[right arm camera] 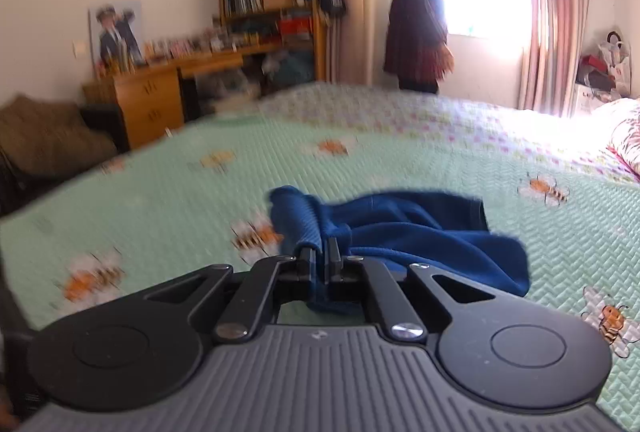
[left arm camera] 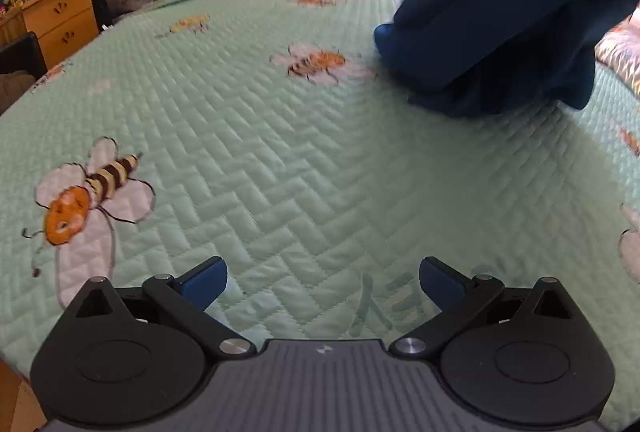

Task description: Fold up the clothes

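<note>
A dark blue garment (left arm camera: 496, 27) hangs bunched above the green bee-print bedspread (left arm camera: 280, 159) at the upper right of the left wrist view, its lower folds touching the bed. My left gripper (left arm camera: 323, 282) is open low over the spread, nothing between its blue-padded fingers. In the right wrist view my right gripper (right arm camera: 322, 252) is shut on a ribbed edge of the blue garment (right arm camera: 420, 232), which drapes from the jaws down to the bedspread (right arm camera: 180, 191).
A person (right arm camera: 420, 23) stands past the far side of the bed by the bright window. A wooden desk (right arm camera: 148, 99) and bookshelves line the left wall. A dark chair (right arm camera: 48, 139) sits at the left. A floral pillow (right arm camera: 628, 139) lies at the right.
</note>
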